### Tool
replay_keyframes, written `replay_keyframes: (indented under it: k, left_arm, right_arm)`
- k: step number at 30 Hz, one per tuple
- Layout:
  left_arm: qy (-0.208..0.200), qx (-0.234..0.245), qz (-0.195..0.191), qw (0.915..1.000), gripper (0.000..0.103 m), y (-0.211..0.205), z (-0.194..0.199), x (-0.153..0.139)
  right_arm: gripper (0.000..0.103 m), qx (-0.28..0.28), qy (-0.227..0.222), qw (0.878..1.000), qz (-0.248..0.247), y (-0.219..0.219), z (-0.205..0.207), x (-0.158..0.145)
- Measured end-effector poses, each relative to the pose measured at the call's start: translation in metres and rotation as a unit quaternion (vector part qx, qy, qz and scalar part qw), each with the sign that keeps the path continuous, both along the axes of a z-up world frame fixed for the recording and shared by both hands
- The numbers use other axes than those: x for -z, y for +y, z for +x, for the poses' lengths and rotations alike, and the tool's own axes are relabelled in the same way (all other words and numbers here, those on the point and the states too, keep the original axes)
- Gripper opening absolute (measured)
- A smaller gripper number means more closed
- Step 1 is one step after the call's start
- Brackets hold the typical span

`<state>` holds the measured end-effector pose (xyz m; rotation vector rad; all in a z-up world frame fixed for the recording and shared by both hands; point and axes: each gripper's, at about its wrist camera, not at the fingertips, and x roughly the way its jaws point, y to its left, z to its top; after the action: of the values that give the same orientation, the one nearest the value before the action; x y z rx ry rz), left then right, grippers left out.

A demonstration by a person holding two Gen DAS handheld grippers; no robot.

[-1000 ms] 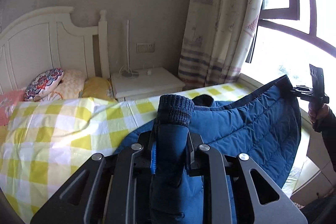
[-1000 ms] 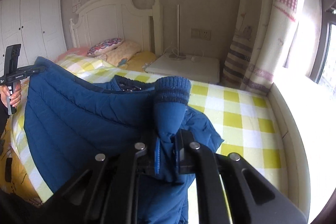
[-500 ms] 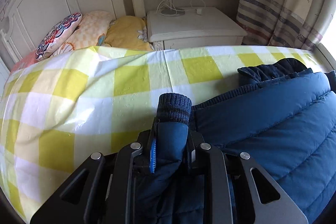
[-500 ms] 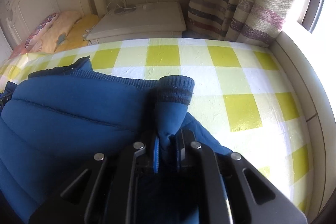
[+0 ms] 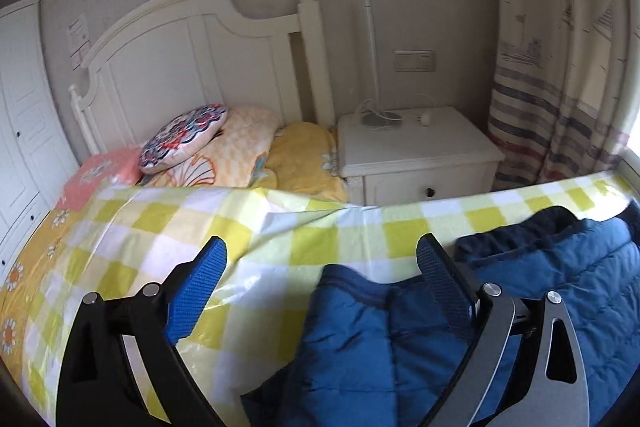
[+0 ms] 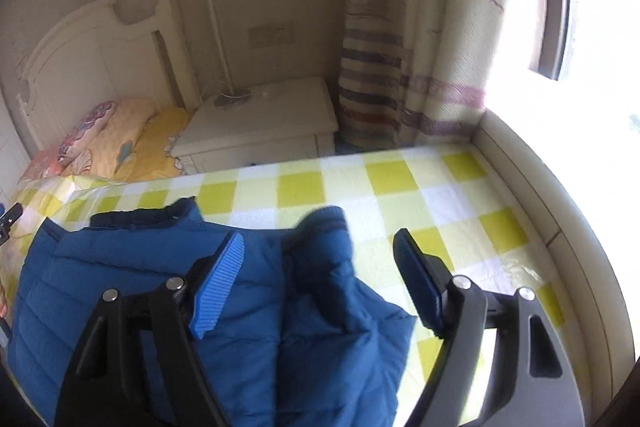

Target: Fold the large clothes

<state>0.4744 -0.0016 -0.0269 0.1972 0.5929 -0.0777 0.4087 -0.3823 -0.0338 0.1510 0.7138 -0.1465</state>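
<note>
The jacket (image 5: 500, 307) is being laid on the checked cover (image 5: 200, 227), toward 5 o'clock. Both the left gripper (image 5: 320, 267) and right gripper (image 6: 318, 259) have just been opened; nothing is being pinched, the sleeves lying loose between the spread jaws.

We saw a white nightstand (image 5: 416, 151) beside the headboard (image 5: 192, 59), patterned pillows (image 5: 182, 137) left, striped curtain (image 5: 560, 75) right.

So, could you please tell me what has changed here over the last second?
Both claws let go: the left claw and right claw have just opened, dropping the sleeves of the blue jacket, which now lies on the checked sheet. Pillows and nightstand are unchanged.
</note>
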Motion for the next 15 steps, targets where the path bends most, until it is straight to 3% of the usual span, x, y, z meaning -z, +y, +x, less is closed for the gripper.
replay_keyframes:
  k: [4, 6, 8, 10, 12, 15]
  left_arm:
    - [0.051, 0.049, 0.063, 0.9955, 0.096, -0.082, 0.007, 0.012]
    - [0.086, 0.046, 0.073, 0.9926, 0.096, -0.103, 0.022, 0.035]
    - [0.112, 0.045, 0.096, 0.9881, 0.097, -0.114, 0.035, 0.070]
    - [0.136, 0.041, 0.069, 0.9875, 0.099, -0.105, 0.042, 0.091]
    - [0.135, 0.038, 0.038, 0.9894, 0.099, -0.096, 0.042, 0.094]
    - [0.129, 0.040, 0.033, 0.9903, 0.099, -0.095, 0.039, 0.096]
  right_arm:
    - [0.069, -0.119, 0.026, 0.990, -0.076, 0.100, 0.035, -0.008]
    - [0.060, -0.149, 0.065, 0.981, -0.102, 0.136, 0.057, 0.010]
    - [0.059, -0.154, 0.105, 0.977, -0.100, 0.152, 0.075, 0.037]
    - [0.060, -0.148, 0.128, 0.977, -0.089, 0.155, 0.081, 0.063]
    - [0.063, -0.144, 0.120, 0.979, -0.083, 0.153, 0.080, 0.066]
    - [0.063, -0.147, 0.112, 0.980, -0.076, 0.149, 0.076, 0.067]
